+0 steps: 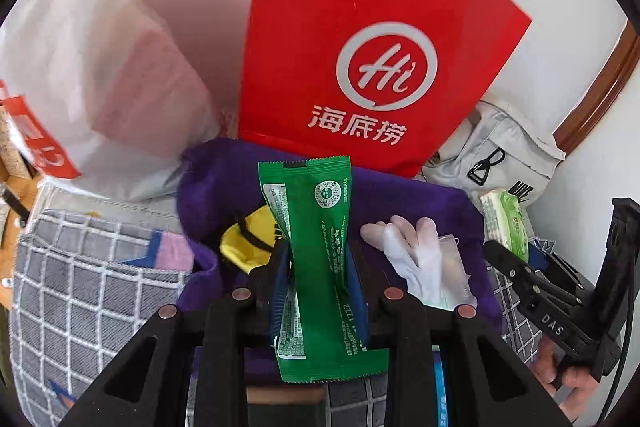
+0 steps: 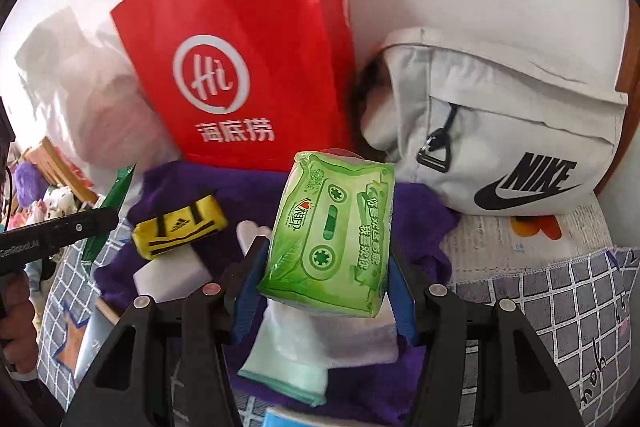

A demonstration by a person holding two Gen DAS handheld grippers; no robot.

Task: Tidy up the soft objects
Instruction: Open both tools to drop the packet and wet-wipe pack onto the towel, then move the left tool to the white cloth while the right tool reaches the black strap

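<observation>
Left gripper (image 1: 318, 263) clamping a green sachet (image 1: 316, 267) upright between its pads, right gripper (image 2: 326, 263) gripping a green tissue pack (image 2: 330, 239), both hovering over purple towel (image 1: 400, 191), white glove (image 1: 412, 255) lying beneath.

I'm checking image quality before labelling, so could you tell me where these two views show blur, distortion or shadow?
Left wrist view: fisheye bends the red paper bag and darkens the corners; the held green sachet reads sharp, the white plastic bag is smeared. Right wrist view: same barrel distortion; the green tissue pack is crisp, the red bag's upper edge slightly blurred, with a dark shadow beside the white Nike bag.
</observation>
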